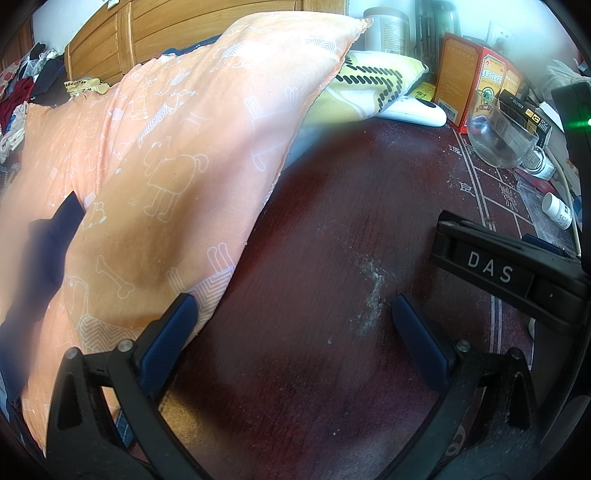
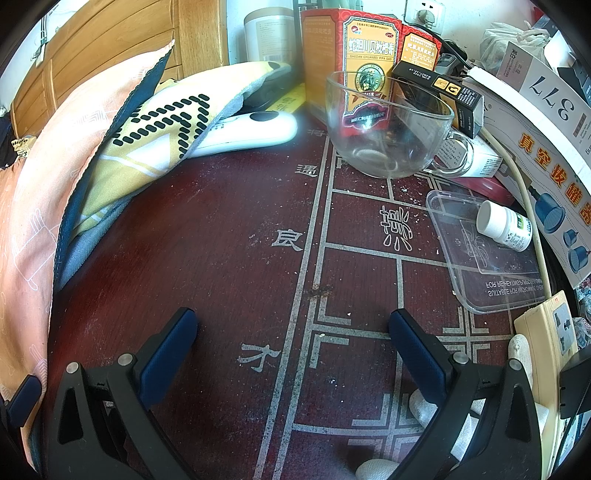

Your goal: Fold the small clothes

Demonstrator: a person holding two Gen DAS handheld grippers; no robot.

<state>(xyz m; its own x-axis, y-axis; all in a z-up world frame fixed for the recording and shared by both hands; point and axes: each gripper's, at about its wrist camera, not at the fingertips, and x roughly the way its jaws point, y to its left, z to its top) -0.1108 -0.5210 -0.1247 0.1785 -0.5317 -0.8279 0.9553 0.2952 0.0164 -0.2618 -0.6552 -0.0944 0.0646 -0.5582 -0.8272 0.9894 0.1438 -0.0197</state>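
Note:
An orange cloth with white dog and bone prints point(image 1: 159, 155) lies along the left side of the dark red table point(image 1: 332, 258); it also shows at the left edge of the right wrist view point(image 2: 44, 177). A yellow cloth with black dashes point(image 2: 147, 147) lies behind it, also seen in the left wrist view point(image 1: 369, 85). My left gripper point(image 1: 293, 319) is open and empty, its left finger point(image 1: 170, 332) beside the orange cloth's near edge. My right gripper point(image 2: 291, 332) is open and empty over the bare table point(image 2: 221, 258). The right gripper's body point(image 1: 498, 269) shows in the left wrist view.
A glass cup point(image 2: 391, 129), red medicine boxes point(image 2: 369, 55), a white pill bottle point(image 2: 502, 225), a clear plastic lid point(image 2: 484, 258), a white remote-like device point(image 2: 251, 133), a power strip point(image 2: 554, 343) and a white carton point(image 2: 546, 147) crowd the back right. A wooden headboard point(image 1: 166, 33) stands behind.

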